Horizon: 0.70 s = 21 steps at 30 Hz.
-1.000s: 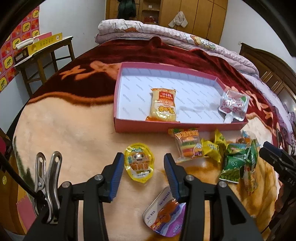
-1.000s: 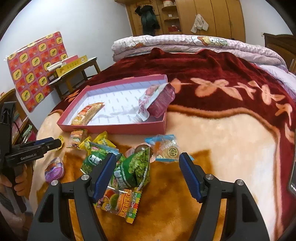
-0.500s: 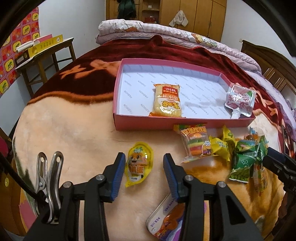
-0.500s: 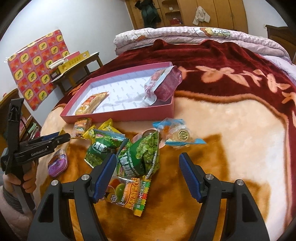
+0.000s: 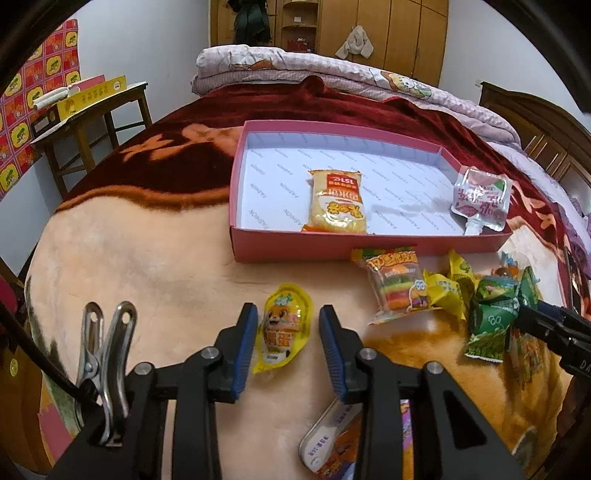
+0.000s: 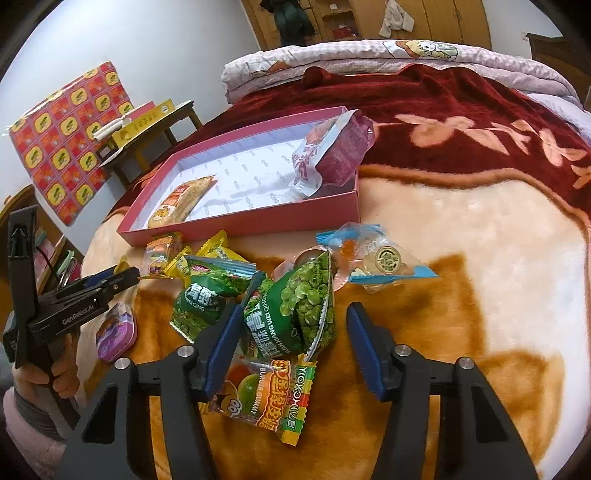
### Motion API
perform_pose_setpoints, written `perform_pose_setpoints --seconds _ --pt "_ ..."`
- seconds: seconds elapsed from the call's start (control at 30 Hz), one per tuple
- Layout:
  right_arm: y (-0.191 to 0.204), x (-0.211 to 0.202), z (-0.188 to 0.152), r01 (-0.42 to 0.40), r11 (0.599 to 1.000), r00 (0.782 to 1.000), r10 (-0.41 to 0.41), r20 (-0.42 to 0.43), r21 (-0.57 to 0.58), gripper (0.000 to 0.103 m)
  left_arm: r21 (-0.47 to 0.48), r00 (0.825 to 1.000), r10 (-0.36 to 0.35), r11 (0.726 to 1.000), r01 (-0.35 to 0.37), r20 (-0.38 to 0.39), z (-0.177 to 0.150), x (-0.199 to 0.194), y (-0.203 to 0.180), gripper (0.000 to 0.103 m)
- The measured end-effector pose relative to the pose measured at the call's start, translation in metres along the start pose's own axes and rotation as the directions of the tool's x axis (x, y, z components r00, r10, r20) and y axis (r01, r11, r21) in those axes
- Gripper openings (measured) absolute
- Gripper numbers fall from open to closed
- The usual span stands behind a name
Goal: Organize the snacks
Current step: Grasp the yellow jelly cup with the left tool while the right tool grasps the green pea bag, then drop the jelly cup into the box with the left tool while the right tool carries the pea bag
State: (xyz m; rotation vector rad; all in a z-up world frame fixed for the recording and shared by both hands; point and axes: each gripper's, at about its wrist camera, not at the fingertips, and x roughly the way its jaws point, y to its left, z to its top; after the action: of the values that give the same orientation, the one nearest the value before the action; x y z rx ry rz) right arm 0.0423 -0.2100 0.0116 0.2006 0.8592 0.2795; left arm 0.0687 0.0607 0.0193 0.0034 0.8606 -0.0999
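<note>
Since a second ago, the left gripper (image 5: 288, 328) is brought around the yellow egg packet (image 5: 282, 326), jaws apart; the slick film could slip. The right gripper (image 6: 291, 332), also spread, is lowered over green pea bags (image 6: 295, 310); two might be pinched

Blanket (image 5: 147, 266) = thick plush cloth, fuzzy and matt; pink box (image 5: 332, 249) looks like matt card w/ smooth printed white paper lining inside. Snack packs are glossy plastic film: yellow egg pack (image 5: 282, 326), green pea bags (image 6: 291, 314), gummy pack (image 6: 266, 395), clear-ish shiny pouch (image 5: 480, 199); the small tin (image 6: 116, 332) reads as smooth printed metal. Both grippers, left gripper (image 5: 284, 343) & right gripper (image 6: 291, 343), = matt black plastic w/ ribbed blue pads (image 5: 245, 347), bright metal screws, plus a shiny steel clip (image 5: 105, 354); side table (image 5: 92, 122) & wardrobe (image 5: 388, 33) = smooth varnished wood.
</note>
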Motion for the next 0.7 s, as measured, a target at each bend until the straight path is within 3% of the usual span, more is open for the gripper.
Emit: perform_pose_setpoints --seconds 0.7 --pt "0.007 -0.022 0.0 -0.008 1.0 0.998 0.009 0.06 -0.009 0.048 -0.006 0.997 -0.04 0.999 0.04 0.066 0.007 -0.033 -0.002 0.028"
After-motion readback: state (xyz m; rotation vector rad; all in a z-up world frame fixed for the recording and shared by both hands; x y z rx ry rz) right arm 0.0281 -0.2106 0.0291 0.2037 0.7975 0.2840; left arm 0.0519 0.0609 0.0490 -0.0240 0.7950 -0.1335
